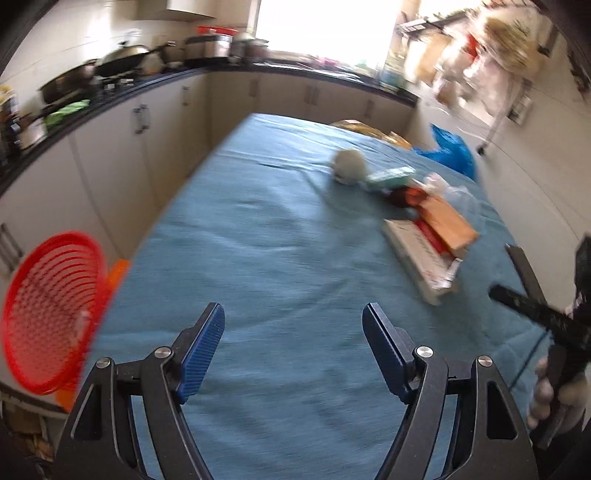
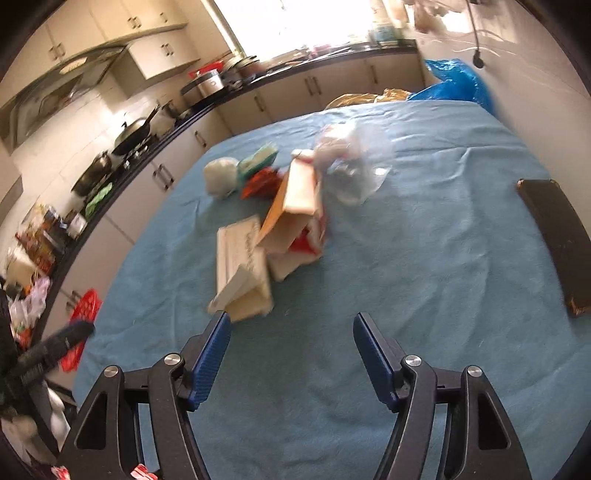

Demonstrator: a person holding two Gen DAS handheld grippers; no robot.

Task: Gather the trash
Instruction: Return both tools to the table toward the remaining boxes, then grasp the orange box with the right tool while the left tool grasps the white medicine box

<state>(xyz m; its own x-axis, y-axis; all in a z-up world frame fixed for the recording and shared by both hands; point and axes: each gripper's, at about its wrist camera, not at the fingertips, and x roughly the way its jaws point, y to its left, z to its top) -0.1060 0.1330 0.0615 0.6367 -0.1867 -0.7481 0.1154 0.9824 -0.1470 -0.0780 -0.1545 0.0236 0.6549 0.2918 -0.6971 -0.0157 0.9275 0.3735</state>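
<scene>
A blue cloth [image 1: 258, 240] covers the table, which stands in a kitchen with pale cabinets [image 1: 110, 155] under a dark counter [image 1: 122, 92] crowded with pots, and a bright window [image 1: 321, 26] beyond. The trash [image 2: 280, 210], a loose heap of boxes, wrappers and a white wad, lies on the cloth ahead of both tools. A red basket [image 1: 51, 314] hangs off the table's left edge. The left gripper [image 1: 293, 347] and right gripper [image 2: 291, 354] both stand open, nothing between their jaws. A dark flat object [image 2: 557, 240] rests at the cloth's right side.
</scene>
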